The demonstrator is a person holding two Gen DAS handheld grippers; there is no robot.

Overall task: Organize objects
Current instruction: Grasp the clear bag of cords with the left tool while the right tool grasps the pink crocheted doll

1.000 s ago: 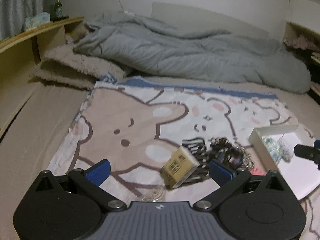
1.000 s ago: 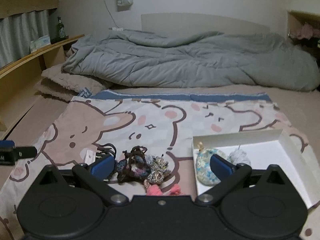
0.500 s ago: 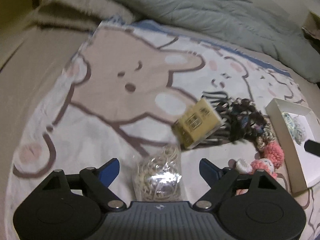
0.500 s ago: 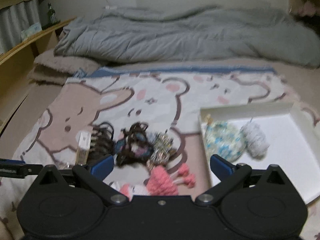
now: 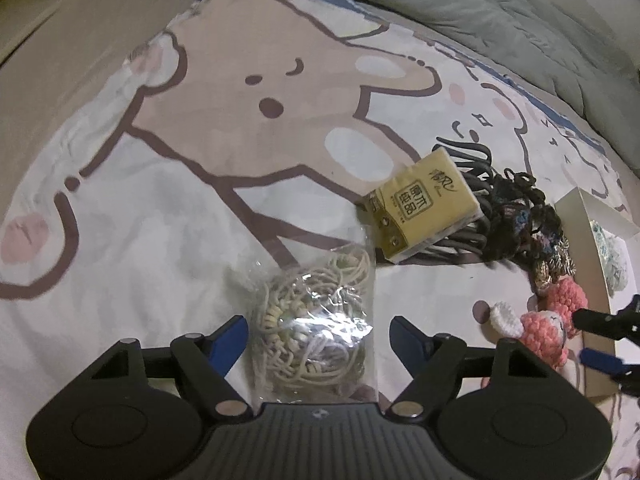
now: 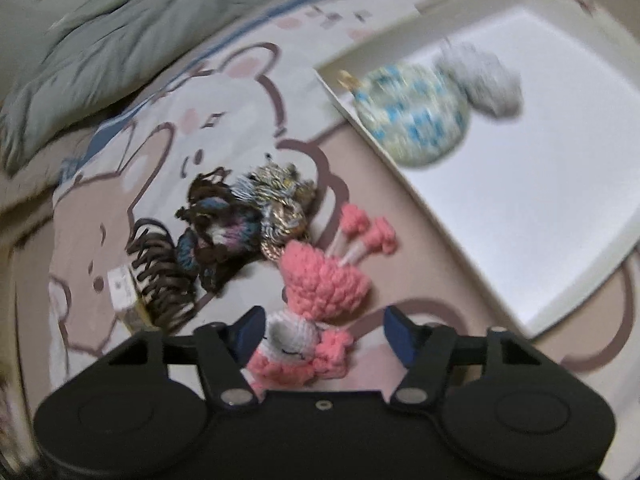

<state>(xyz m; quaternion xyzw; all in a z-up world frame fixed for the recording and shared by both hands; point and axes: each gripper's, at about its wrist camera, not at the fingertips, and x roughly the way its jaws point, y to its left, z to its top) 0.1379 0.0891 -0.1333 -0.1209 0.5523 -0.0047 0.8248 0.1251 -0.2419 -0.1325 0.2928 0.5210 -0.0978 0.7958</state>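
My left gripper (image 5: pixel 320 336) points down at a clear bag of cream cords (image 5: pixel 312 320) lying on the bear-print sheet (image 5: pixel 160 208). Its jaws are closing with the bag between them, and both pads stand just off the plastic. My right gripper (image 6: pixel 326 332) hangs over a pink crochet doll (image 6: pixel 320 280). Those jaws are closing too, astride the doll's white face; the left pad is at its edge and the right pad is apart from it. In the left wrist view the right gripper (image 5: pixel 580 336) shows beside the same doll (image 5: pixel 544 328).
A yellow tissue pack (image 5: pixel 424 208) leans on a black hair claw (image 5: pixel 468 160), with dark scrunchies (image 5: pixel 520 208) beside them. The white box (image 6: pixel 540 184) holds a blue floral pouch (image 6: pixel 416 116) and a grey pom (image 6: pixel 488 76). A grey duvet (image 5: pixel 500 20) is heaped behind.
Both grippers sank and tipped down toward the bed, the left over the cord bag, the right, rolled, over the pink doll. Both pairs of jaws narrowed.
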